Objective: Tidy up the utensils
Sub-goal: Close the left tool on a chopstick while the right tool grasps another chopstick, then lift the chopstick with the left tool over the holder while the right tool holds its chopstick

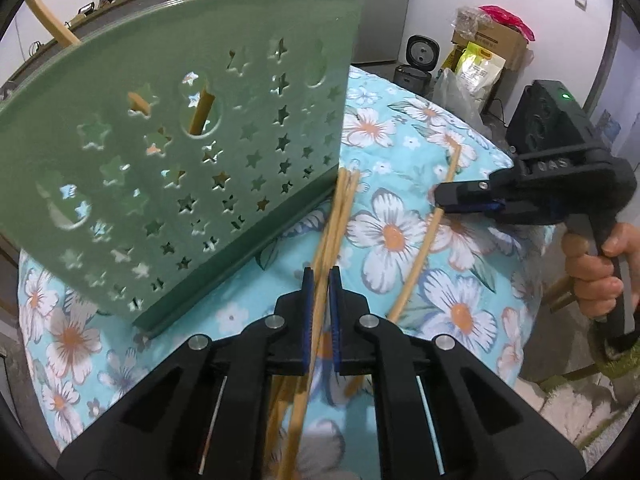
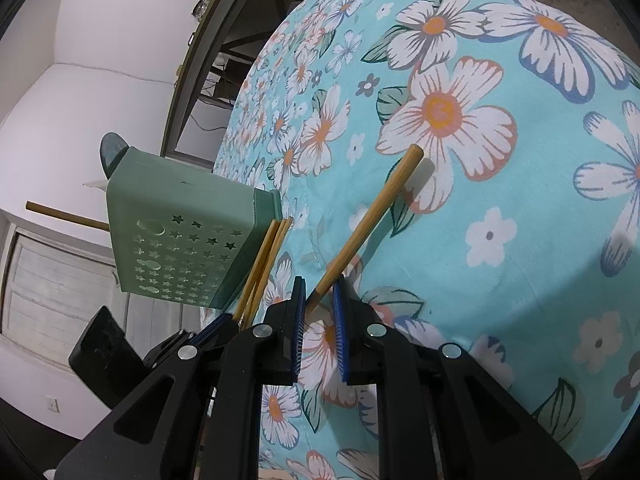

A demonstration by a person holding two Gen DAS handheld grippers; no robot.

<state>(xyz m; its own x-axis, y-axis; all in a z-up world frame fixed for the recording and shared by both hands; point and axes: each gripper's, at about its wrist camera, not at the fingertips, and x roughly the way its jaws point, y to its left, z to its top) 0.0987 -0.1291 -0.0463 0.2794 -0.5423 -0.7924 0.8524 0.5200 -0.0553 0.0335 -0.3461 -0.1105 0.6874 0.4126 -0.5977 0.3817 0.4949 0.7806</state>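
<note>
A green utensil holder with star-shaped holes lies tilted on the floral cloth, also seen as the holder in the right wrist view. Wooden sticks show through its holes, and one stick juts from its far end. My left gripper is shut on a bundle of bamboo chopsticks, whose tips reach the holder's near corner. My right gripper is shut on the thin end of a single chopstick. That chopstick slants out over the cloth. The right gripper stands to the right of the bundle.
The floral tablecloth covers a rounded table that drops off at its edges. Beyond it on the floor stand a rice cooker, a cardboard box and bags. A person's hand holds the right gripper's handle.
</note>
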